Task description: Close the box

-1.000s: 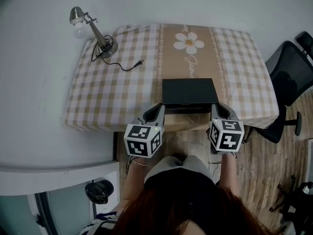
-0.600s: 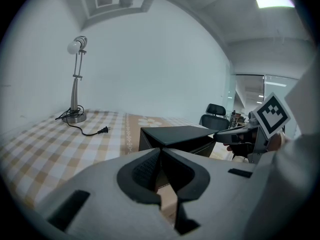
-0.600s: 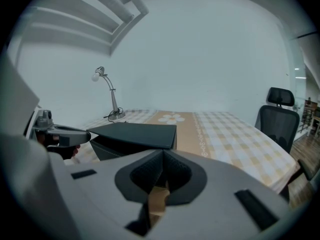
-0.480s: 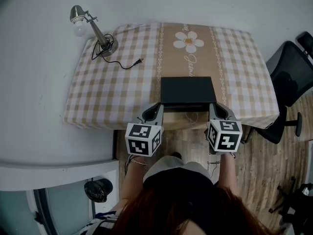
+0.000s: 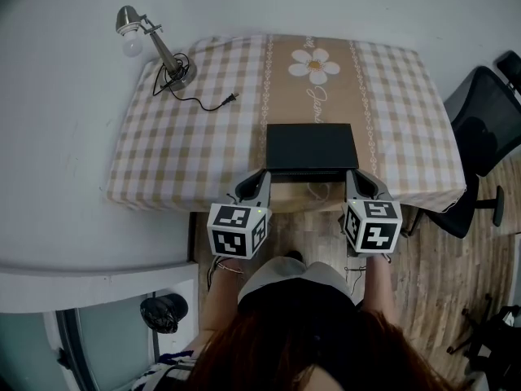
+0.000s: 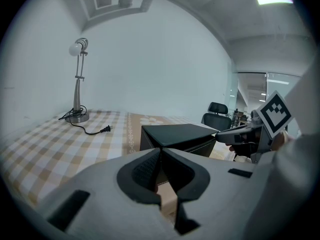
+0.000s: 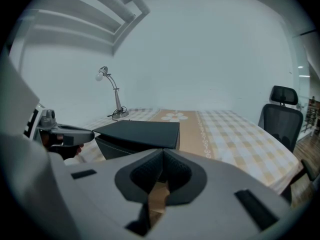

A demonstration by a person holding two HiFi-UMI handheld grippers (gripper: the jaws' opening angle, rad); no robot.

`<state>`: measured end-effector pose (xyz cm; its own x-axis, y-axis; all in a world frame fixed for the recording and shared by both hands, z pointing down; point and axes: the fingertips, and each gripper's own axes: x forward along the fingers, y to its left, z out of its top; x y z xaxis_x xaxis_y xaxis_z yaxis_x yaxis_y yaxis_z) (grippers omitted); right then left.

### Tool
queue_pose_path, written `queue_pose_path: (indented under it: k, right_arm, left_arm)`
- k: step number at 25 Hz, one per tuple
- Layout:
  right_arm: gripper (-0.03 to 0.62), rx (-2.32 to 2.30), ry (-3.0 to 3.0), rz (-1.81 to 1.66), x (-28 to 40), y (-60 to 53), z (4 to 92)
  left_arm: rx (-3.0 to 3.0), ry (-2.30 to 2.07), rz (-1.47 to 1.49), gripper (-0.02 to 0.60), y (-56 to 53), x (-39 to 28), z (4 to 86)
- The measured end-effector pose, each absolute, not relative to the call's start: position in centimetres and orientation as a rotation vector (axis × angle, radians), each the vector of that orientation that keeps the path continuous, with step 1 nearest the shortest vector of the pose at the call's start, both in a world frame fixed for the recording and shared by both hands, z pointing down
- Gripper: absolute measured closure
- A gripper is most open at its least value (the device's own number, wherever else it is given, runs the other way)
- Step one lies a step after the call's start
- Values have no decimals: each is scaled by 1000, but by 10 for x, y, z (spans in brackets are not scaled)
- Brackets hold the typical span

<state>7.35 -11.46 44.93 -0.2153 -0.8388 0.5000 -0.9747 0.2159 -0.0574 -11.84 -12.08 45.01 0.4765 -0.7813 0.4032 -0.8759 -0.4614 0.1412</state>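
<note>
Box (image 5: 310, 147) lid (image 7: 140, 132) nearly down, front edge ajar. Left gripper (image 5: 260, 177) at box's 7 o'clock, right gripper (image 5: 356, 177) at 5, both clenched, empty. Final press looks left to do.

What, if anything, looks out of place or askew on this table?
The flat black box's lid is not seated: both gripper views show a gap beneath it. The cord of the silver desk lamp lies unplugged on the checked tablecloth.

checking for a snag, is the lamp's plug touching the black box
Apart. The head view shows the plug lying left of the box, with bare checked cloth between them.
</note>
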Motion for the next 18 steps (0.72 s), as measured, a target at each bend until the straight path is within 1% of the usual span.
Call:
queue_pose_path:
  k: [18]
  right_arm:
    - [576,1653,-2159,538,73,-112,455]
  left_arm:
    - [2384,-1429,413,552,-115,-119,450]
